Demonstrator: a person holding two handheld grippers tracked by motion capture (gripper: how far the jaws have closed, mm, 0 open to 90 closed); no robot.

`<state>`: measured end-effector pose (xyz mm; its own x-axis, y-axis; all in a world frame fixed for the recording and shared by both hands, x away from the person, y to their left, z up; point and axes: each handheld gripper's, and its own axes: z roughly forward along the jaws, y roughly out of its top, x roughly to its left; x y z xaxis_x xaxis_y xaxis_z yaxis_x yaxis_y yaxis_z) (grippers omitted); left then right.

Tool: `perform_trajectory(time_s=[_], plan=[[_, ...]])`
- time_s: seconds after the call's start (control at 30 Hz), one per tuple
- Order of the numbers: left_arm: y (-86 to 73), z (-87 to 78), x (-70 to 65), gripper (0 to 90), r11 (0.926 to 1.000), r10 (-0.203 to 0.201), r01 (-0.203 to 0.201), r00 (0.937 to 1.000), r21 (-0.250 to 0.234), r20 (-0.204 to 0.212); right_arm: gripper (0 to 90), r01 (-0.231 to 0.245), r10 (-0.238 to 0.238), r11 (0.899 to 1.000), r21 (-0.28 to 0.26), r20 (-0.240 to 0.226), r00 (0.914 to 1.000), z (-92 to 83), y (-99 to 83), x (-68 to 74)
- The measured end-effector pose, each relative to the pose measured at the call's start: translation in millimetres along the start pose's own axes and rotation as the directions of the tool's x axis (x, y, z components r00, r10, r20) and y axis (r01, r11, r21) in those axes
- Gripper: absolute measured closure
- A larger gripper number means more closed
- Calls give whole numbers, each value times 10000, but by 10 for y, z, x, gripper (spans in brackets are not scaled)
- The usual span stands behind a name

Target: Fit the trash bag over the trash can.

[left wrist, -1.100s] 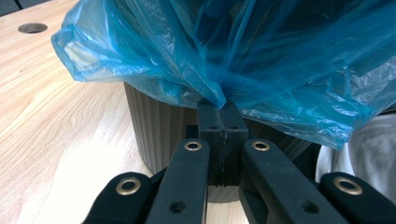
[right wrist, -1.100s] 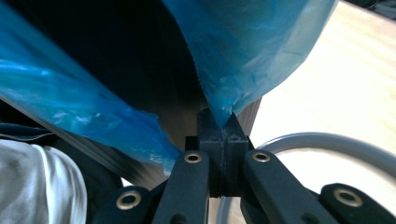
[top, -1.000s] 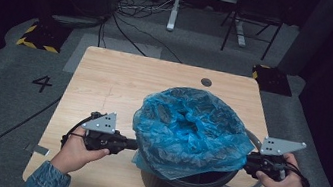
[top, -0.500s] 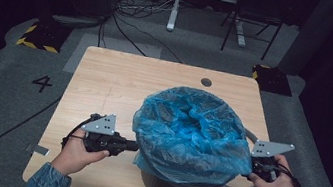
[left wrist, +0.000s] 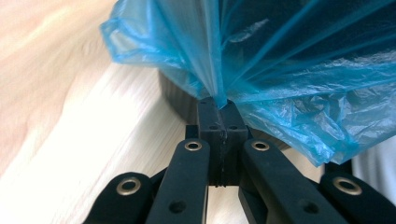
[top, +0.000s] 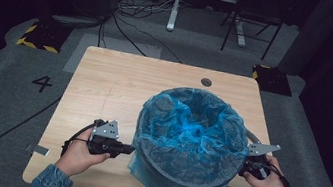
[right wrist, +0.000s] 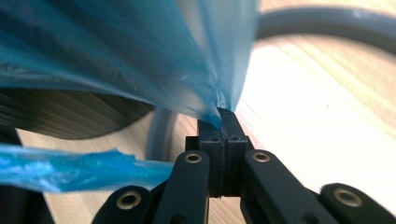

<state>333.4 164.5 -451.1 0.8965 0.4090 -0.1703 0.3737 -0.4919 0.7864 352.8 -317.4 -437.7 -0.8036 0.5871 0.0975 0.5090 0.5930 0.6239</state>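
Round black plastic bin standing on the near half of a pale wooden table, close to the near edge. Over the bin's mouth, a thin translucent blue plastic bag, crumpled inward at the centre and draped down over the rim on all sides.

Left of the bin, just beside its wall: left gripper, black with a grey three-cornered plate on top, held in a hand with a denim cuff. Jaws pressed together on a gathered pinch of the blue bag's hem, film fanning upward and taut from the tips, seen in the left gripper view. Bin's dark wall right behind that pinch.

Right of the bin, at its rim: right gripper, likewise in a denim-cuffed hand. Jaws clamped tight on another fold of the bag, stretched upward in the right gripper view.

Behind the right gripper and against the bin's right side, a grey ring lying flat on the table. Beyond the bin, toward the far edge, a small dark round hole in the tabletop.
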Motion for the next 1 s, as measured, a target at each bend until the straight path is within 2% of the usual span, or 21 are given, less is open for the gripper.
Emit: perform_trajectory(time_s=[0.07,0.13,0.2,0.27,0.33,0.4,0.47,0.57,0.67,0.77,0.87,1.0], plan=[[-55,56,34,900,9997,-48,51,9999,237,-139,900,-167,167,9998,79,36,9999,23,-65,-38],[-109,95,57,900,9993,-283,284,9996,236,-45,900,-306,306,9995,128,0,9995,46,-117,-57],[-130,83,62,900,9994,-328,329,9994,118,-49,879,-382,383,9991,180,-41,9993,60,-154,-63],[-117,-4,40,888,9984,-429,431,9991,-363,55,695,-379,379,9992,154,-9,9993,53,-177,-69],[-107,-104,-4,679,9901,-593,621,9979,-1259,259,518,-96,96,9999,-91,-37,9999,11,-193,-73],[-90,-214,-62,523,9841,-625,659,9977,-1647,259,388,138,-135,9989,-452,67,9999,-87,-198,-56],[-73,-329,-121,440,9824,-402,415,9991,-1822,109,339,221,-208,9967,-776,177,9996,-209,-200,-38],[-39,-485,-221,404,9763,-297,295,9996,-2144,19,290,320,-271,9926,-1174,423,9987,-395,-189,1],[50,-589,-341,399,9699,-41,67,9999,-2433,113,253,572,-527,9830,-1743,304,9981,-584,-121,104],[184,-629,-454,384,9647,319,-260,9993,-2622,185,225,946,-977,9701,-2234,-28,9952,-739,2,230],[321,-629,-553,365,9583,828,-713,9961,-2767,298,189,1331,-1422,9572,-2572,-171,9897,-860,139,352],[453,-632,-631,352,9527,1115,-972,9932,-2879,340,170,1758,-1946,9379,-2990,-340,9803,-938,292,481]])
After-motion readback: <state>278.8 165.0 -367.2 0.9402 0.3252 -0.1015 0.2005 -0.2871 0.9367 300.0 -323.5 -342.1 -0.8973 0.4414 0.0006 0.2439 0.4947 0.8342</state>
